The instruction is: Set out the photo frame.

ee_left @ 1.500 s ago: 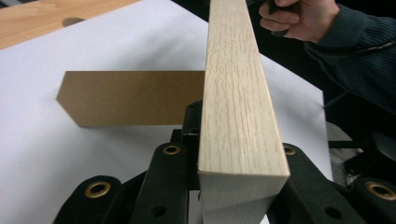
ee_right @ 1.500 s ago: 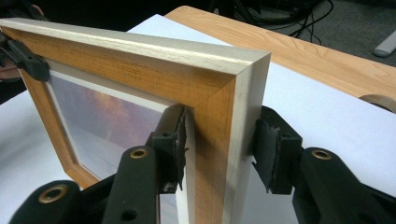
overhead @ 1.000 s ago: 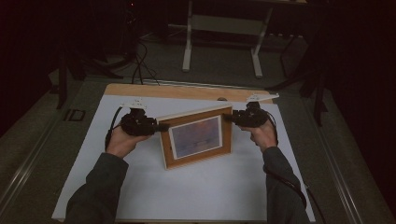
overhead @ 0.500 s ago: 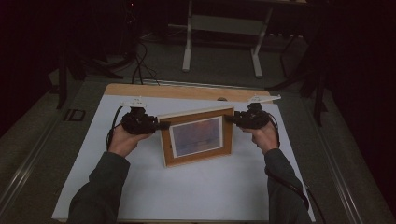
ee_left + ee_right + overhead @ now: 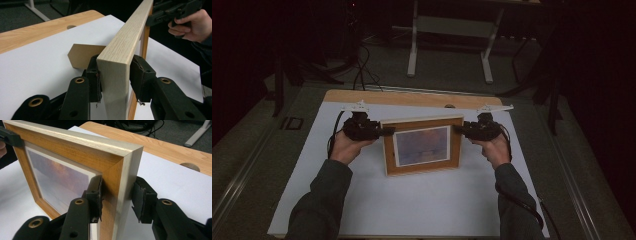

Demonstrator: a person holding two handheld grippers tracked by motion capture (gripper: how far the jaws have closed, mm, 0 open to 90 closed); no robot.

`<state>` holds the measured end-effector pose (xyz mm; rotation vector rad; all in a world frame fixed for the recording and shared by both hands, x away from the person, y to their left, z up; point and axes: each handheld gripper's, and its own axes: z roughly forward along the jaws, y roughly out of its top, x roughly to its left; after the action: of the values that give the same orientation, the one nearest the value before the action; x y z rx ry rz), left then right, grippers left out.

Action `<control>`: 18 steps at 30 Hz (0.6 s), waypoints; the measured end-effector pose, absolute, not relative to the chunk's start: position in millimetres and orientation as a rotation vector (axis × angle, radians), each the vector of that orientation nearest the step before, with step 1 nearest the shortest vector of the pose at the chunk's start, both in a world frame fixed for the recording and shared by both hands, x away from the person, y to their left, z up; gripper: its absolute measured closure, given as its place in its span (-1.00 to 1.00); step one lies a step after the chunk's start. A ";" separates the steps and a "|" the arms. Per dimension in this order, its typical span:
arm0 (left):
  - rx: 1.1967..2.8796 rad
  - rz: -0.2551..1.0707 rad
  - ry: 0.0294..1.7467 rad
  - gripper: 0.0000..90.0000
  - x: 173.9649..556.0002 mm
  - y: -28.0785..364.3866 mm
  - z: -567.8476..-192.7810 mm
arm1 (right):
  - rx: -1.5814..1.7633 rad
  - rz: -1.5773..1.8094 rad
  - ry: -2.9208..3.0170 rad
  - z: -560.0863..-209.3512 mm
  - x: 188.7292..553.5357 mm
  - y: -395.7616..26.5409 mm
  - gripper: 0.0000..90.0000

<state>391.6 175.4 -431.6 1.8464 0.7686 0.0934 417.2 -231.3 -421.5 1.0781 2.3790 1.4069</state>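
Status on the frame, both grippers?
Left gripper jaws just been opening, picture frame edge between them. Right gripper clamped on opposite edge. Frame upright on white sheet; nothing obstructing.

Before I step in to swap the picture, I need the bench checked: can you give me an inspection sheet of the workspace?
Surface: white sheet on a wooden table.
Job's things: picture frame standing upright, back prop out behind it.
Clutter: nothing seen.
Grippers: left gripper on the frame's left edge, jaws have just been opening, frame between them; right gripper clamps the right edge.
Cables: left cable, right cable, floor cables.
Surroundings: dark room, white-legged stand behind.
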 end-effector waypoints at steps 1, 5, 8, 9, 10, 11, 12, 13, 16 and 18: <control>1.845 0.091 0.771 0.42 392.2 175.6 -431.6 | 1.081 1.403 2.376 -421.5 416.3 -230.9 0.38; 1.843 0.096 0.773 0.39 395.0 176.0 -431.4 | 1.092 1.394 2.369 -421.1 413.8 -229.9 0.38; 1.838 0.091 0.775 0.38 396.2 176.1 -431.4 | 1.097 1.391 2.366 -421.0 412.4 -229.5 0.38; 1.836 0.088 0.775 0.38 397.3 176.3 -431.5 | 1.103 1.390 2.364 -420.8 411.8 -229.3 0.38; 1.839 0.089 0.773 0.38 398.2 176.4 -431.2 | 1.107 1.387 2.360 -420.7 410.8 -229.0 0.38; 1.840 0.088 0.774 0.37 398.8 176.4 -430.9 | 1.109 1.386 2.358 -420.6 409.7 -228.9 0.38; 1.838 0.088 0.775 0.37 399.1 176.5 -430.9 | 1.110 1.382 2.355 -420.5 408.9 -228.7 0.38; 1.832 0.085 0.778 0.36 399.4 176.6 -431.3 | 1.112 1.382 2.356 -420.4 408.4 -228.6 0.38; 1.827 0.082 0.781 0.35 400.2 177.2 -431.8 | 1.118 1.383 2.352 -420.6 406.4 -228.1 0.38; 1.823 0.081 0.786 0.34 400.9 177.5 -432.0 | 1.121 1.384 2.352 -420.9 404.6 -228.0 0.38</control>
<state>400.9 177.5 -432.0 1.8225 0.7858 0.0814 404.6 -228.0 -420.9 1.1211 2.3518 1.3841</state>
